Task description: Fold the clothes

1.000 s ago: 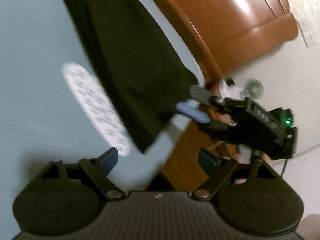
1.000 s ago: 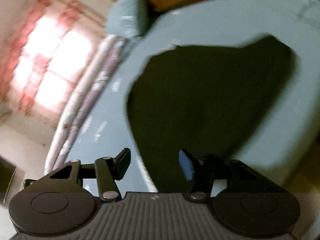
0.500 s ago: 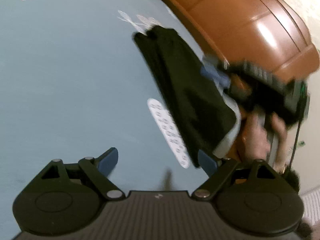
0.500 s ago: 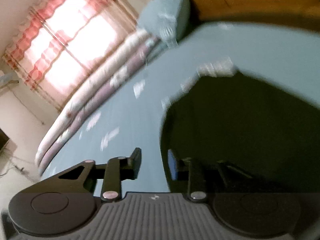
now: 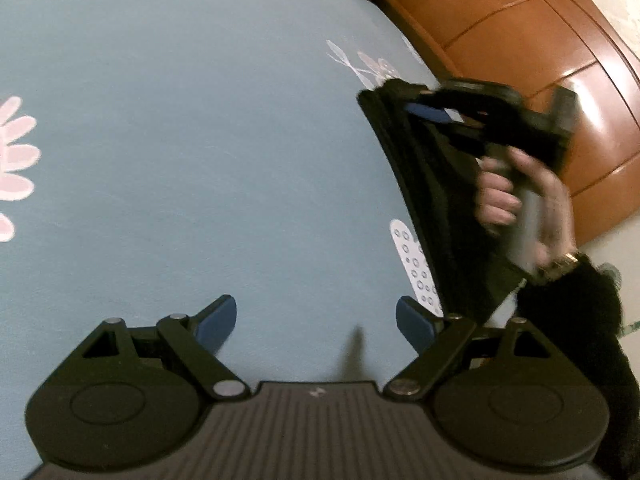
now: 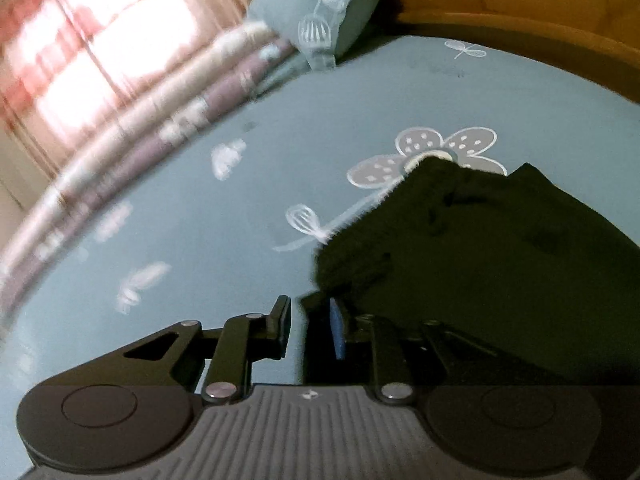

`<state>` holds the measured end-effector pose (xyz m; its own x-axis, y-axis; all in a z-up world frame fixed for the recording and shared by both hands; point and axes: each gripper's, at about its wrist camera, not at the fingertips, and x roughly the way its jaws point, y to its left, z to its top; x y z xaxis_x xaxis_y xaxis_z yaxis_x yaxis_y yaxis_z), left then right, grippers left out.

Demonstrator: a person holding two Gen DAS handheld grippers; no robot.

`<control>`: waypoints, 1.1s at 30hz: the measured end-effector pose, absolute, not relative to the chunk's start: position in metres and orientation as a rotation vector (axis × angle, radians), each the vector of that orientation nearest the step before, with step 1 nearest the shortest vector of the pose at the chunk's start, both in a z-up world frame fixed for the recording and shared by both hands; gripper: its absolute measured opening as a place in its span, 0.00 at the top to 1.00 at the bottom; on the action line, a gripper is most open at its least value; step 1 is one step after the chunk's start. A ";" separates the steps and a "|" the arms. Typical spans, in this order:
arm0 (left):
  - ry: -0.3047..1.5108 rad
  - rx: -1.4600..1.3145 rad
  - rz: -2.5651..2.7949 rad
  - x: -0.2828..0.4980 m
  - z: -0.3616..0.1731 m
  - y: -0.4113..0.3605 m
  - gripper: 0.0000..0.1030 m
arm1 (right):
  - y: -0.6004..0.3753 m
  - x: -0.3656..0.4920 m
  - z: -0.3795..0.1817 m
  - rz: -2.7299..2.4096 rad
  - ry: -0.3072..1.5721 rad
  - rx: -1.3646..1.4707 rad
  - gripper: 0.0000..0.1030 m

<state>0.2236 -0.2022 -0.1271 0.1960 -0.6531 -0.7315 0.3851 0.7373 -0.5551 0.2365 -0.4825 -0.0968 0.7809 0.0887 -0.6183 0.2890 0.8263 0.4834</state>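
On the blue bed sheet (image 5: 200,140), toward the side nearest the wooden bed frame (image 5: 540,60), lies the one garment in view, a dark, near-black piece of clothing (image 6: 500,248). In the right wrist view it sits in a bunched, multi-layered heap with rounded lumps and an uneven edge; in the left wrist view it shows as a long narrow dark strip with stacked edges along its near side. That could be a garment partly folded lengthwise or one merely gathered up; the pictures do not settle which, and no neat, flat folded packet is visible.

The right tool (image 6: 308,328) has its jaws drawn narrow with a dark fold of the garment between them, so it appears to grip the cloth's near edge; a hand (image 5: 516,200) holds this tool over the garment in the left wrist view. The left tool (image 5: 316,320) stands wide apart, holding nothing, above bare sheet just beside the cloth.

The garment looks soft, matte and limp, draping with no stiffness. The sheet is smooth cotton-like fabric printed with white and pink flowers and leaves. A matching blue pillow (image 6: 320,12) and a striped rolled quilt (image 6: 140,140) lie farther off; the frame is glossy brown wood.
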 end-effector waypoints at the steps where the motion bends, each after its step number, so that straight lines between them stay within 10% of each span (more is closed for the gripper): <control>1: 1.155 -0.254 -0.732 0.223 -0.124 -0.202 0.16 | -0.478 0.228 -0.091 -0.118 0.680 0.604 0.59; 5: 1.007 -0.095 -0.625 0.207 -0.101 -0.194 0.16 | -0.445 0.194 -0.080 -0.053 0.758 0.555 0.36; 14: 0.787 0.125 -0.431 0.151 -0.051 -0.150 0.13 | -0.330 0.121 -0.064 0.052 0.854 0.376 0.15; 33: 0.685 0.134 -0.169 0.045 -0.020 -0.066 0.02 | -0.251 0.004 -0.032 -0.007 0.861 0.210 0.02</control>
<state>0.0445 -0.0662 -0.0204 0.7614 -0.1104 -0.6388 0.1987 0.9777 0.0678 0.0044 -0.2506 -0.0316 0.6531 0.0790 -0.7531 0.0904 0.9793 0.1811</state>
